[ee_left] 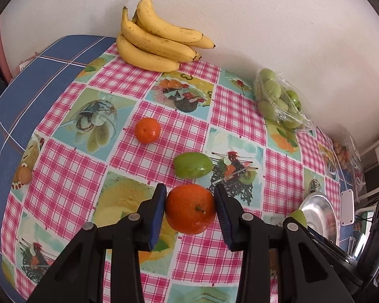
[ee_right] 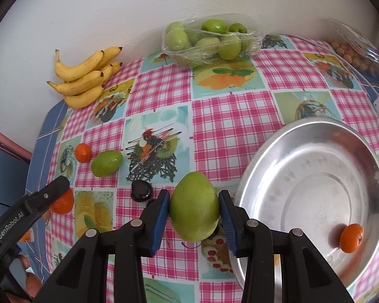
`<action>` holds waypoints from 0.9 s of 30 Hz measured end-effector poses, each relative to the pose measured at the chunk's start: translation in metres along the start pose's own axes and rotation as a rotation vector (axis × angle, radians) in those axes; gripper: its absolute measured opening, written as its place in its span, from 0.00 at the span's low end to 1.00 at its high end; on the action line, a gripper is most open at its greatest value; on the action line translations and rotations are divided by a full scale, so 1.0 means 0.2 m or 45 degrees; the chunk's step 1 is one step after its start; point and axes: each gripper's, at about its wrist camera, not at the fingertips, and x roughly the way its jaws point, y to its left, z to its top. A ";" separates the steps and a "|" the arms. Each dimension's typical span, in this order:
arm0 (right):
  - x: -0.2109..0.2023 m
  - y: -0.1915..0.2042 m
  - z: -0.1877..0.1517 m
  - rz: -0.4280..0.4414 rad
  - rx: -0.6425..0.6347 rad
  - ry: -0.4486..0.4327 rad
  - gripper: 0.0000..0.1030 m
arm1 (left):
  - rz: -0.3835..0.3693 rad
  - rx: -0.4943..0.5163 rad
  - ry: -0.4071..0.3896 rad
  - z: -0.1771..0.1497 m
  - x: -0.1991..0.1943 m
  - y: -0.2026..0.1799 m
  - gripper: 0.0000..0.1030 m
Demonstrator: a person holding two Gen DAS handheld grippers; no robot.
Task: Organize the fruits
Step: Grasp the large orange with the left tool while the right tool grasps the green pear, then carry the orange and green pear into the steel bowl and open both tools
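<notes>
Left gripper [ee_left: 190,208]: jaws closed on an orange [ee_left: 190,209], blue pads pressed against its two sides; the fruit is clear of the tablecloth [ee_left: 63,156]. Right gripper [ee_right: 194,210]: jaws closed on a green fruit [ee_right: 194,205], gripped across its narrow middle, long axis upright.

The metal bowl [ee_right: 265,151] lies just right of the right gripper; one small orange [ee_right: 351,237] is already inside, near the rim. The step in hand is judged to be carrying both fruits to the bowl.

Notes for doing it well:
- Both grips are to be kept firm; round skins can slip between flat pads.
- The green fruit is best lowered close to the bowl floor before release, so that it does not roll or strike the orange inside.
- The left gripper has farther to travel; the right is best cleared first to avoid a collision.

Ahead of the left gripper, another green fruit [ee_left: 193,165] and a small orange [ee_left: 147,130] remain loose.
</notes>
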 end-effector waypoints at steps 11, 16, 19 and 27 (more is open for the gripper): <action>-0.08 -0.24 0.01 -0.049 0.117 -0.014 0.41 | 0.014 0.107 0.018 -0.06 0.01 -0.17 0.39; -0.09 -0.43 0.00 -0.104 0.208 0.002 0.41 | -0.020 0.203 0.037 -0.11 0.02 -0.33 0.39; -0.11 -0.54 -0.01 -0.151 0.258 0.003 0.41 | -0.062 0.267 0.054 -0.16 0.03 -0.44 0.39; -0.20 -0.77 -0.04 -0.255 0.365 -0.019 0.41 | -0.151 0.504 0.102 -0.31 0.06 -0.82 0.39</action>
